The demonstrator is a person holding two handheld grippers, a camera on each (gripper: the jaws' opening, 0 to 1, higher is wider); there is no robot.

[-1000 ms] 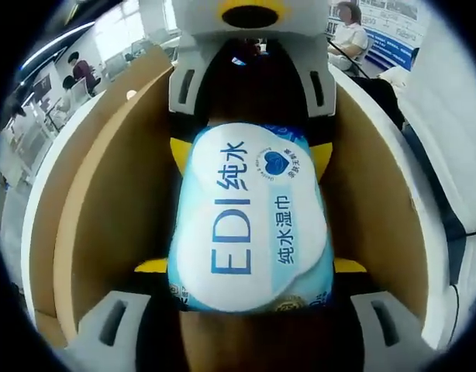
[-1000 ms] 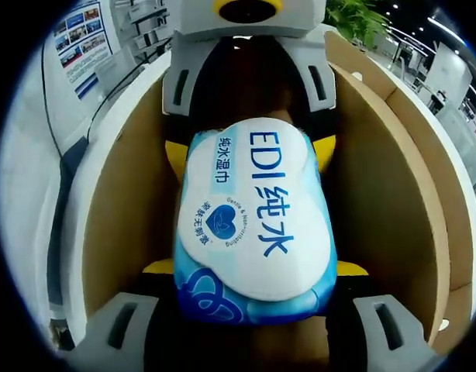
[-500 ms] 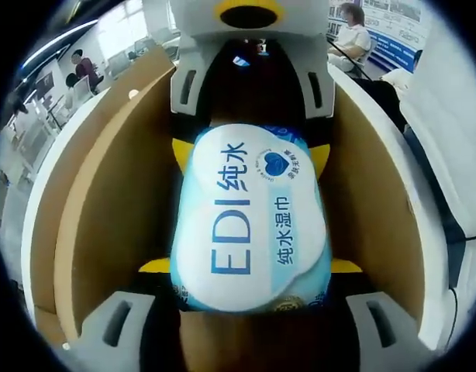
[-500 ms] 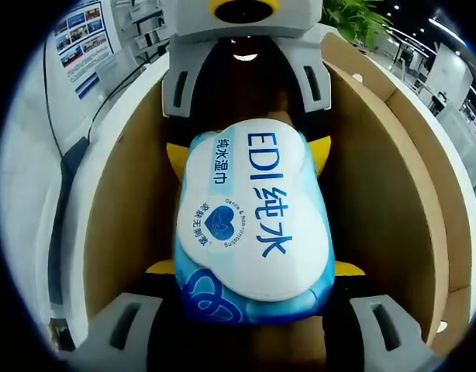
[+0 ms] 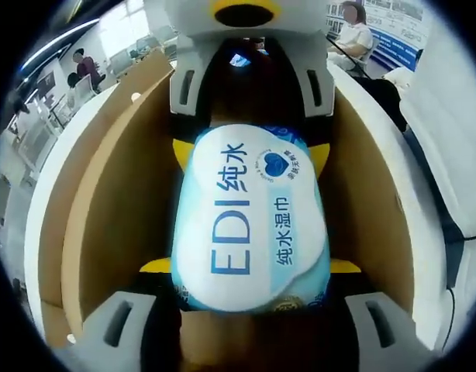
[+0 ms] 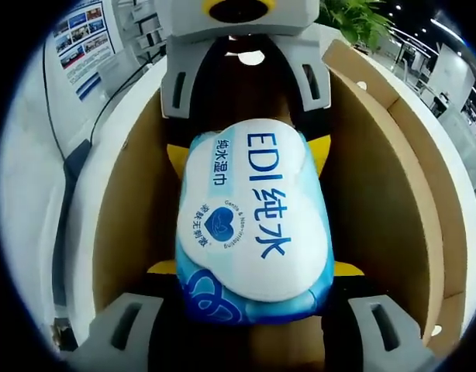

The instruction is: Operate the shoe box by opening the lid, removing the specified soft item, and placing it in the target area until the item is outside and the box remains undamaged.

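Little has moved beyond a slight lift: both grippers, left (image 5: 250, 291) and right (image 6: 253, 298), clench the wipes pack (image 5: 250, 221) between the box walls (image 5: 106, 209), where snagging could tear cardboard.

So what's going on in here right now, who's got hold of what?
A person works two sets of tongs from opposite ends of an open cardboard shoe box. Both the left tongs and the right tongs are closed on the same soft pack of wet wipes, which sits between the box's brown inner walls. The lid is already open, and the pack is not yet outside the box.
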